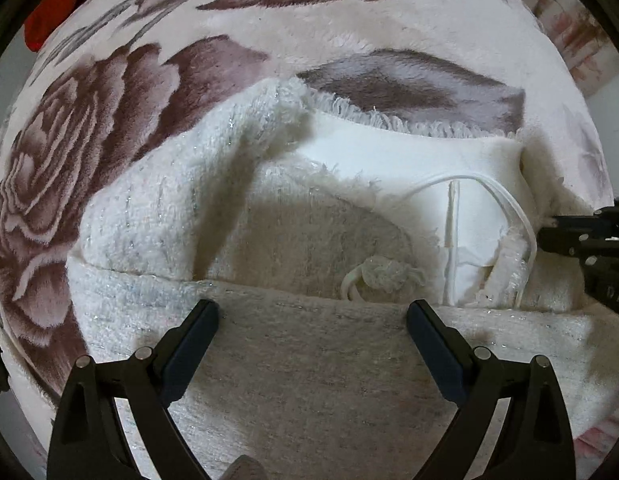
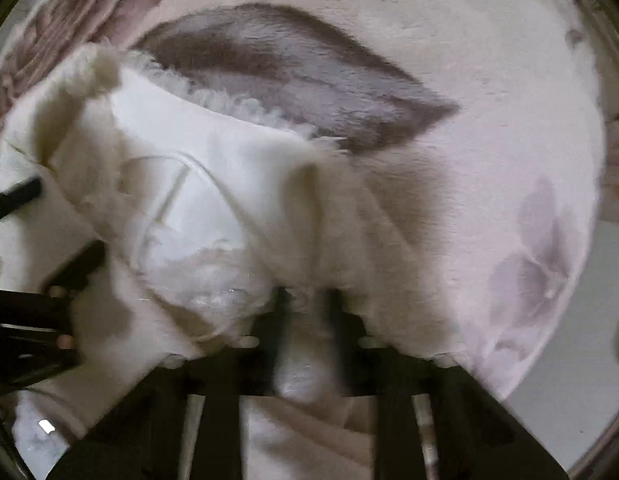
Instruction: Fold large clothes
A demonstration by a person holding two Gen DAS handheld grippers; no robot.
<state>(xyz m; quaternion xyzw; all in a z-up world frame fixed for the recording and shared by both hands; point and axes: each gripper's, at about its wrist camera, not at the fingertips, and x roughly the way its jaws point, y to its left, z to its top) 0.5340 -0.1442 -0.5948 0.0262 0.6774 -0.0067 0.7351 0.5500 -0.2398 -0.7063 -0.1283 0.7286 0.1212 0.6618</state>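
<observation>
- White, fuzzy knit with a silver thread: that is the garment [image 1: 157, 208], lying on a plush blanket [image 1: 349, 52] printed with big mauve roses. It looks like a jacket with a smooth white lining [image 1: 409, 160] showing at the open neck.
- My left fingers [image 1: 312, 320] stand wide apart, pointing down over the near fold of the garment. Nothing is between them; they hover above the cloth, or perhaps rest on it, and I cannot tell which.
- My right fingers [image 2: 305, 300] are nearly closed, and a bunch of the white knit sits between them, so I judge that they pinch the garment at its right edge. That view is blurred, so how firm the pinch is I cannot say.
- In the left view, my right fingers come in from the right edge, against the garment beside the white hanger loop [image 1: 505, 200].
- Step in hand, as I judge it: partway through the fold. A band of cloth already lies doubled across the near side, and a knot button [image 1: 383, 272] peeks out just above that fold line.
- Long axis: the garment runs side to side across the left view, neck opening facing away from me.
- Next move, I think, calls for the right side to be carried across toward the middle and laid flat, while my left fingers pin the near fold so it does not drag.
- Red cloth [image 1: 57, 16] lies well apart at the far left corner.
</observation>
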